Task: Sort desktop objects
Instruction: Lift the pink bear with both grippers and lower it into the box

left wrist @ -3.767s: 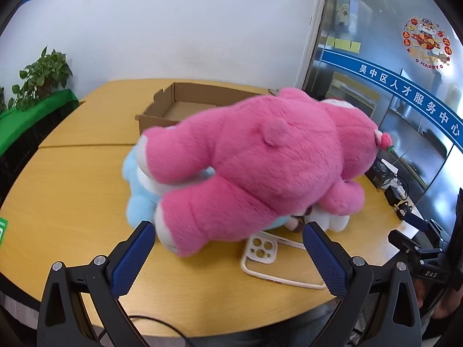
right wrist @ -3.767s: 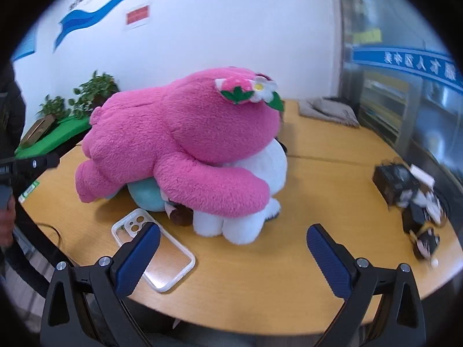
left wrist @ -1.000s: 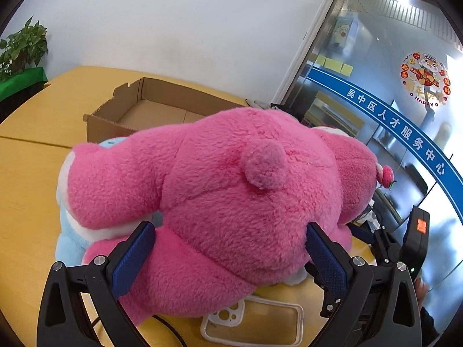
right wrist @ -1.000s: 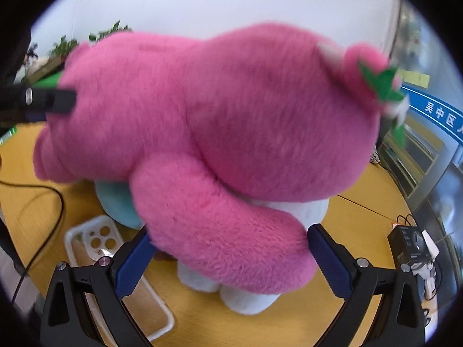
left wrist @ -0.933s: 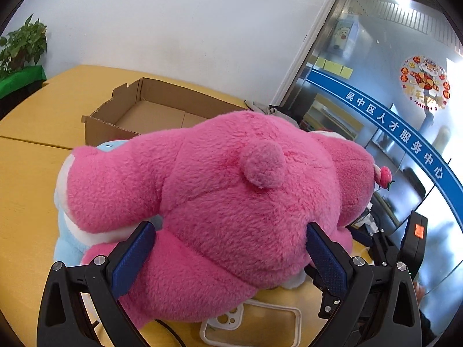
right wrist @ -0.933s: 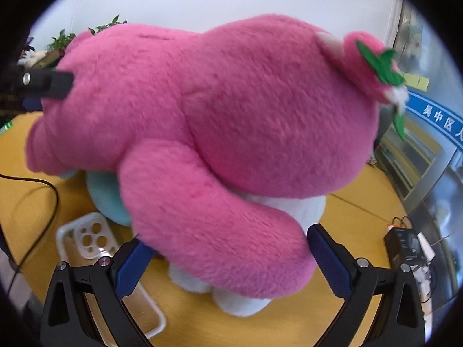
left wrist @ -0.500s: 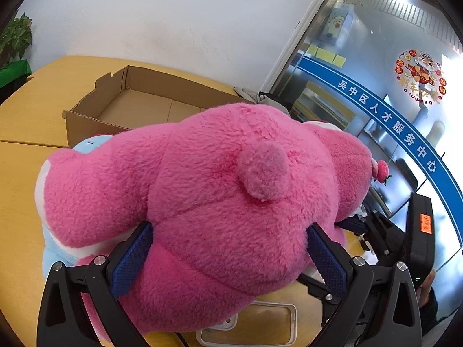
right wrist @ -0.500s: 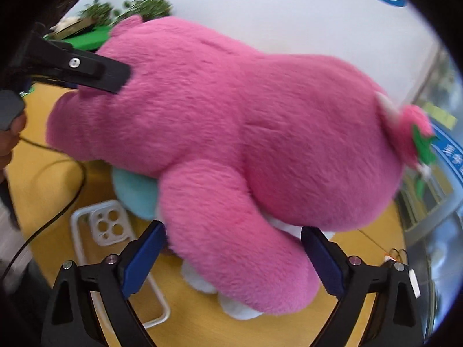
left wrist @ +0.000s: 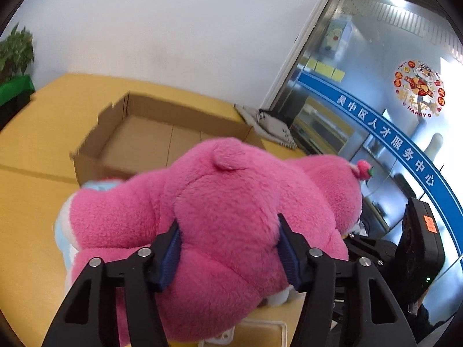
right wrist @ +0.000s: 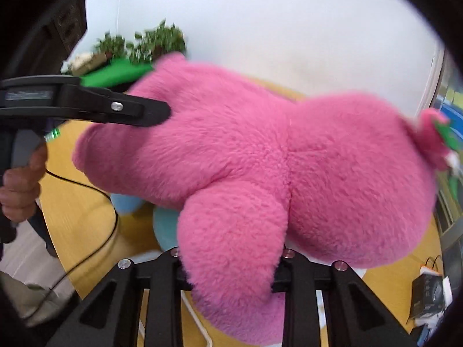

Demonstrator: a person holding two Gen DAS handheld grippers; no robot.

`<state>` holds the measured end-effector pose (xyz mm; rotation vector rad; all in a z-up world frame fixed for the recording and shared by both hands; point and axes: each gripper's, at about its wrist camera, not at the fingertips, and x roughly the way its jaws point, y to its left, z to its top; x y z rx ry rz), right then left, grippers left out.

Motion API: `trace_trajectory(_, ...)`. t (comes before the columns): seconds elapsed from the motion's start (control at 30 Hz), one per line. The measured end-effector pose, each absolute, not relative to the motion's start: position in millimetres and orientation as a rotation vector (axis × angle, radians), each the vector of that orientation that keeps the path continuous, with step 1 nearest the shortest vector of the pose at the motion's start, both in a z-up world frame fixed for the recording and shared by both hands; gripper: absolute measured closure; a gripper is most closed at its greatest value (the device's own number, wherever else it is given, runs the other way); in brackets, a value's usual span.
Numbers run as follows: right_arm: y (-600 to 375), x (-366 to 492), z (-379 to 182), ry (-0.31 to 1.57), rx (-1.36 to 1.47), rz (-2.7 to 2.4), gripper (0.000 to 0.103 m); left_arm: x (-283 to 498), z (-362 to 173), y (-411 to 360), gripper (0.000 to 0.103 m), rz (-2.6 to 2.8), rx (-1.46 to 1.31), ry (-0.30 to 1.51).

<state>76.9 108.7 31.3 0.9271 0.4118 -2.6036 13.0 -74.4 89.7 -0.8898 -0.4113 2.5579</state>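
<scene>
While my left gripper (left wrist: 228, 248) closes on the rump of the pink plush bear (left wrist: 231, 211), its blue pads dig into the fur on both sides, so the toy is clamped there. My right gripper (right wrist: 230, 269) is closing too, pinching one of the bear's limbs between its jaws, the fur bulging out above and below them. From the right wrist view I can see my left gripper's black finger pressed against the bear's far end, and my hand (right wrist: 20, 193) around its handle, a thin black cable (right wrist: 95, 248) trailing below. The bear hangs across the yellow-wood table (left wrist: 26, 211), just in front of the open cardboard box (left wrist: 162, 133). A light-blue plush (left wrist: 62, 228) shows underneath the bear's leg, and a white phone case (left wrist: 260, 329) lies on the table below it
</scene>
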Motion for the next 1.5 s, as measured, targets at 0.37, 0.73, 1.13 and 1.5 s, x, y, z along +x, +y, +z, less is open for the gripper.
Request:
trace_trajectory(0.37, 123.9, -11.3, 100.1, 0.411, 0.696, -2.691, 0.077, -113.9, 178.4, -69.6, 0.051, 2.613, -0.670, -0.118)
trace_trajectory(0.73, 180.9, -219.8, 79.8, 0.285, 0.752, -2.724, 0.077, -284.2, 168.0, 38.6, 0.053, 2.537, -0.765, 0.039)
trace_trajectory(1.13, 216.0, -292.2, -38.9, 0.075, 1.331, -2.515, 0.072, -348.5, 36.5, 46.8, 0.061, 2.372, -1.121, 0.038)
trace_trajectory(1.5, 213.3, -249.6, -24.2, 0.043, 1.341, -2.397, 0.022, -319.1, 47.8, 42.4, 0.021, 2.474, -1.110, 0.068)
